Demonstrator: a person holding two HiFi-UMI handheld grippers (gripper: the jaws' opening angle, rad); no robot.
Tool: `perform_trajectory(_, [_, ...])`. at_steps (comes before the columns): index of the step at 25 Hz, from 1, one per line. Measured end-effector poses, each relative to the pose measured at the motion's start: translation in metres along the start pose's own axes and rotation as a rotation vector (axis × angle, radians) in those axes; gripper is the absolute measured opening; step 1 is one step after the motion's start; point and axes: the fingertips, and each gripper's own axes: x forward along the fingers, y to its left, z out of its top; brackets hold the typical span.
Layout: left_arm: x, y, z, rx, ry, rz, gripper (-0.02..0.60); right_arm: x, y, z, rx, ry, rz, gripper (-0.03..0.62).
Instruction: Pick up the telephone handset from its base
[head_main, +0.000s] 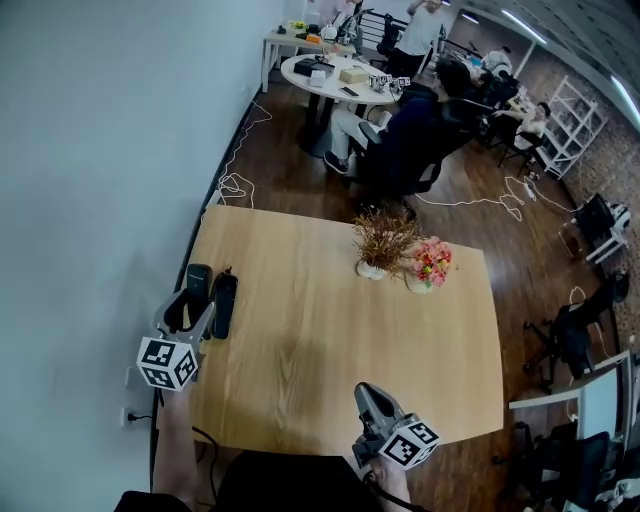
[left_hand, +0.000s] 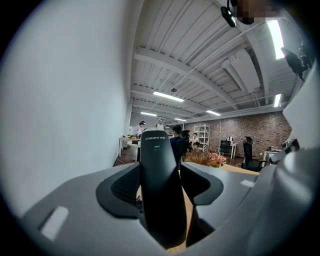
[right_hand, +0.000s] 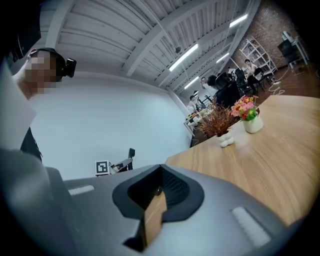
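Observation:
The black telephone handset (left_hand: 157, 150) stands upright between the jaws of my left gripper (left_hand: 161, 182), and both pads press on its sides. In the head view this left gripper (head_main: 196, 292) is at the table's left edge next to the white wall, and the handset's top (head_main: 198, 274) sticks out past the fingers. Just right of it the black base (head_main: 224, 305) lies on the wooden table (head_main: 320, 350). My right gripper (head_main: 368, 396) hangs over the table's near edge with its jaws together and nothing in them; in the right gripper view (right_hand: 159, 189) only a thin wedge of table shows between the pads.
A vase of dried brown stems (head_main: 383, 245) and a small vase of pink flowers (head_main: 431, 263) stand at the table's far side. The white wall (head_main: 100, 150) runs close along the left. Beyond the table are a person in an office chair (head_main: 415, 140) and a round white table (head_main: 335, 80).

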Motion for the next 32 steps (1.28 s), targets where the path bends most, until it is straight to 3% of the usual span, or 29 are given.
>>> perform_trajectory(4, [-0.012, 0.008, -0.011, -0.013, 0.034, -0.006, 0.256, -0.003, 0.019, -0.008, -0.023, 0.006, -0.008, 0.003])
perform_trajectory(8, [-0.032, 0.038, -0.022, -0.005, 0.069, 0.038, 0.256, 0.018, 0.039, -0.021, -0.050, 0.039, 0.022, 0.003])
perform_trajectory(17, [0.019, 0.009, -0.038, 0.031, 0.081, 0.016, 0.256, 0.007, 0.000, -0.005, -0.072, 0.018, 0.003, 0.003])
perform_trajectory(32, [0.026, 0.017, -0.054, 0.020, 0.114, 0.023, 0.256, 0.010, -0.002, -0.006, -0.077, 0.019, -0.006, 0.003])
